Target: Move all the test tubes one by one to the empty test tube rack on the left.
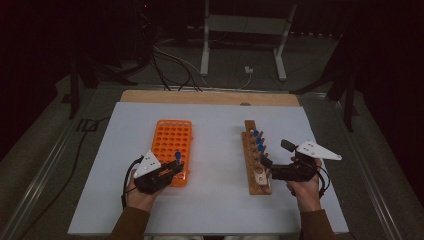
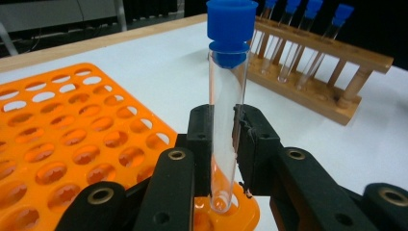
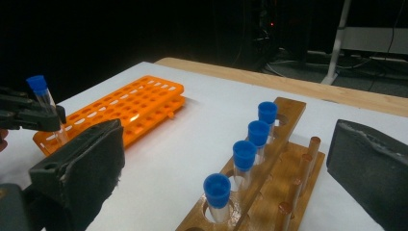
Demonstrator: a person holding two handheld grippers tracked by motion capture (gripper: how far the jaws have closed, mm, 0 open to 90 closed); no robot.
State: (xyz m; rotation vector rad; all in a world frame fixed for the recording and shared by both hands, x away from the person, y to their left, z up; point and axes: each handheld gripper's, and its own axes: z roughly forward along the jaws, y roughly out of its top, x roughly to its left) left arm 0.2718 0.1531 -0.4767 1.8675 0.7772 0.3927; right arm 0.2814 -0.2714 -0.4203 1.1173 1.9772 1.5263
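Currently left claw (image 2: pixel 223 144) clenched on blue-capped test tube (image 2: pixel 227 96), long axis upright, its base sitting in a near-corner hole of orange rack (image 2: pixel 72 139); right claw (image 3: pixel 226 163) released, spread wide, facing wooden rack (image 3: pixel 269 192) holding four capped tubes on white bench (image 1: pixel 215 125)

I see a clear glass test tube with blue cap (image 2: pixel 226 110) upright, bottom in the orange plastic perforated rack's (image 1: pixel 171 142) near-right corner hole, left of tabletop centre.

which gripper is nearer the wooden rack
Right. The right gripper hovers open at the wooden rack's near end, while the left gripper is across the table at the orange rack, shut on a tube.
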